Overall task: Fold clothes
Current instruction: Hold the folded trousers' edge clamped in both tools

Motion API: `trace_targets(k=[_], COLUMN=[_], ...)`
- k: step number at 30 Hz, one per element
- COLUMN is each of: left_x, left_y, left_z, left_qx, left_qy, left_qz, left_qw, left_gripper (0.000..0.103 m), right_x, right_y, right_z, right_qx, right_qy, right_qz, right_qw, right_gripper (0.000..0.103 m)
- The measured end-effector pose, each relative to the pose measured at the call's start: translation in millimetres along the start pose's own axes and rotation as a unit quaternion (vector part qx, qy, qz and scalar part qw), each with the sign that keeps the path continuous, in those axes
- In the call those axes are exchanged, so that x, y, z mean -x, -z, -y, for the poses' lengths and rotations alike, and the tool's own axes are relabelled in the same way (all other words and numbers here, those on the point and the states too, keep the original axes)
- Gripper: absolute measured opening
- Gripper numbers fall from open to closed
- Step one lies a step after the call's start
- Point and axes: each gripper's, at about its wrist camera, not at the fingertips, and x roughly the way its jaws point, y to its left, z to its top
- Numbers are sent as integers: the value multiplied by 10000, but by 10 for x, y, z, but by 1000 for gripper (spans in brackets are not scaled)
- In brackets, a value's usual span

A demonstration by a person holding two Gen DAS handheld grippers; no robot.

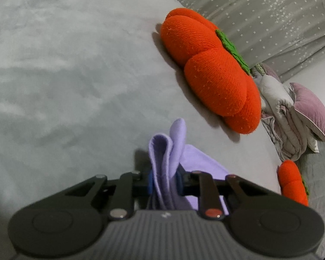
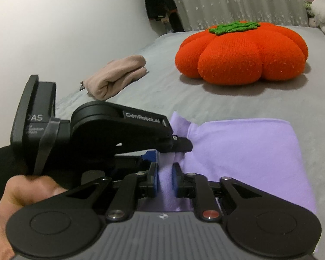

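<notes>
Left wrist view: the left gripper (image 1: 164,179) is clenched on a bunched edge of the lilac cloth (image 1: 169,151) on a grey bed (image 1: 65,75). An orange pumpkin cushion (image 1: 210,71) lies just beyond.

Right wrist view: the right gripper (image 2: 165,181) pinches the same cloth beside the left gripper. A folded beige garment (image 2: 117,75) sits well apart, at the bed's edge.

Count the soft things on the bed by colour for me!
Orange pumpkin cushions: 2, a big one and a small one
Purple cloth: 1
Pink folded cloth: 1
Mauve pillow: 1
Total: 5
</notes>
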Motion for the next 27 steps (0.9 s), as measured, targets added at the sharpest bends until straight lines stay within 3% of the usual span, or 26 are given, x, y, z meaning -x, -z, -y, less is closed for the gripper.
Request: trace_targets(k=[6,12,14,19,27], left_x=[26,65,69,102,126], left_y=[-27,-29,-33,-23,-16], left_z=[66,78,80,89,108], left_qx=[-207,-234,-227,-260,-257], left_qy=[-105,-110,-108,-159,-209], left_qz=[-59,-79,-86,-94,-114], left_qw=[9997,9996,9996,9995,9994], left_gripper=[18,18,18,18,18], right_x=[237,368,320,68,-79], right_y=[22,-90,-94,57,181], right_z=[62,363,384,114,105], right_qx=[166,-203,-249,457,491], right_qy=[-176,-168,-276,-364,-401], right_qz=[33,213,160,-180,-322], right_qw=[9997,9994,9992,9981,9975], right_gripper=[21,20,18,18,18])
